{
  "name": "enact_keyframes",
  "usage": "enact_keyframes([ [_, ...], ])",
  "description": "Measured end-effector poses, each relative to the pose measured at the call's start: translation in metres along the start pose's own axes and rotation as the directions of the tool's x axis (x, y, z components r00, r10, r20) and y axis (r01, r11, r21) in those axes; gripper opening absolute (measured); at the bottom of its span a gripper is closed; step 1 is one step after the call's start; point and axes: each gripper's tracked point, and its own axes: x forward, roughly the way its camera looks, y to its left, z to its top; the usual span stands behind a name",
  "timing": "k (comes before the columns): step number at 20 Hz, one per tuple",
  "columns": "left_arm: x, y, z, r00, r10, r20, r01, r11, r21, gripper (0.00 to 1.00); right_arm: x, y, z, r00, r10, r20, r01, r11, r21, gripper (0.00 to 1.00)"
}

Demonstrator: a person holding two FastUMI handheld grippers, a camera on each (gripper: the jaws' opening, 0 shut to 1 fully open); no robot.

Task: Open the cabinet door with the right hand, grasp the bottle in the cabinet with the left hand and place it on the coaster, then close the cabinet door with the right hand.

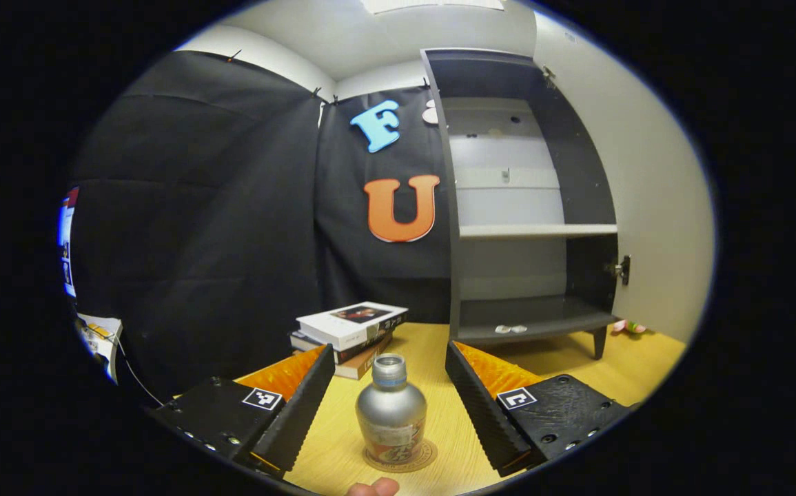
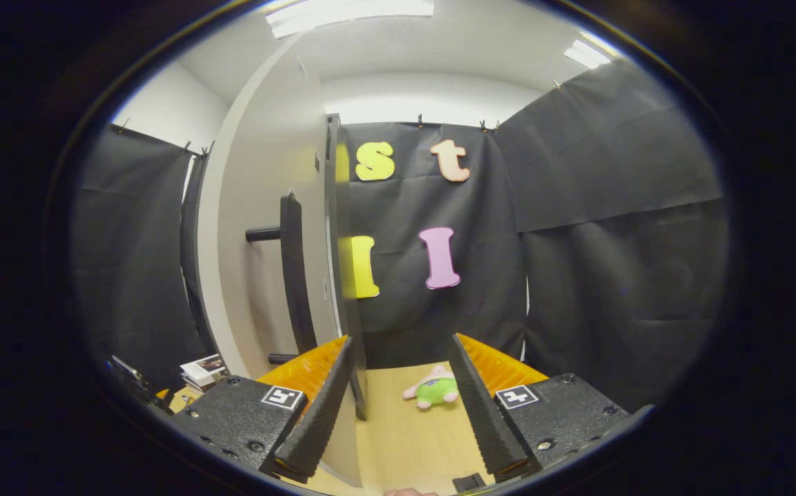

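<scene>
A silver bottle point(image 1: 392, 417) stands upright on a round coaster point(image 1: 417, 460) on the wooden table. My left gripper point(image 1: 391, 348) is open, one finger on each side of the bottle with a gap to it on both sides. Behind it the dark cabinet point(image 1: 528, 207) stands open, with its pale door point(image 1: 652, 207) swung out to the right. In the right gripper view I see that door point(image 2: 260, 207) nearly edge-on, its black bar handle point(image 2: 292, 275) facing left. My right gripper point(image 2: 401, 341) is open, and the door's edge point(image 2: 360, 393) runs just inside its left finger.
A stack of books point(image 1: 353, 327) lies left of the cabinet, also visible as books point(image 2: 203, 370) past the door. Small objects point(image 1: 510, 329) rest on the cabinet's bottom shelf. A green and pink plush toy point(image 2: 433, 389) lies on the table beyond the right gripper. A fingertip point(image 1: 373, 488) shows below the coaster.
</scene>
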Motion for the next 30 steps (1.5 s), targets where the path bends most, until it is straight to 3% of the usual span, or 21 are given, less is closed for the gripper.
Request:
enact_keyframes([
  [7, 0.0, -0.028, 0.085, 0.996, -0.088, -0.023, 0.087, 0.994, -0.061, 0.97, 0.005, 0.0, 0.018, 0.997, 0.013, 0.072, -0.012, 1.0, -0.01, 0.87],
  [16, -0.004, -0.054, 0.184, 0.981, -0.188, 0.056, 0.188, 0.982, -0.002, 1.0, 0.01, 0.001, 0.02, 0.997, 0.057, 0.054, -0.058, 0.998, 0.009, 0.87],
  [19, -0.012, -0.063, 0.194, 0.976, -0.209, 0.059, 0.209, 0.978, 0.005, 0.97, 0.009, 0.006, 0.018, 0.997, 0.055, 0.045, -0.058, 0.996, 0.065, 0.87],
  [23, -0.021, -0.072, 0.19, 0.971, -0.228, 0.068, 0.227, 0.974, 0.021, 0.97, 0.016, 0.021, 0.019, 0.993, 0.106, 0.056, -0.107, 0.994, 0.031, 0.84],
  [24, -0.021, -0.074, 0.189, 0.972, -0.227, 0.069, 0.225, 0.974, 0.026, 0.96, 0.015, 0.028, 0.018, 0.991, 0.123, 0.049, -0.124, 0.992, 0.019, 0.8],
  [25, -0.022, -0.075, 0.185, 0.972, -0.226, 0.062, 0.225, 0.974, 0.028, 0.96, 0.014, 0.035, 0.018, 0.988, 0.144, 0.049, -0.144, 0.989, 0.015, 0.84],
  [30, -0.029, -0.072, 0.176, 0.972, -0.231, 0.048, 0.231, 0.973, 0.003, 0.96, 0.006, 0.086, 0.01, 0.962, 0.272, 0.029, -0.273, 0.962, 0.022, 0.84],
])
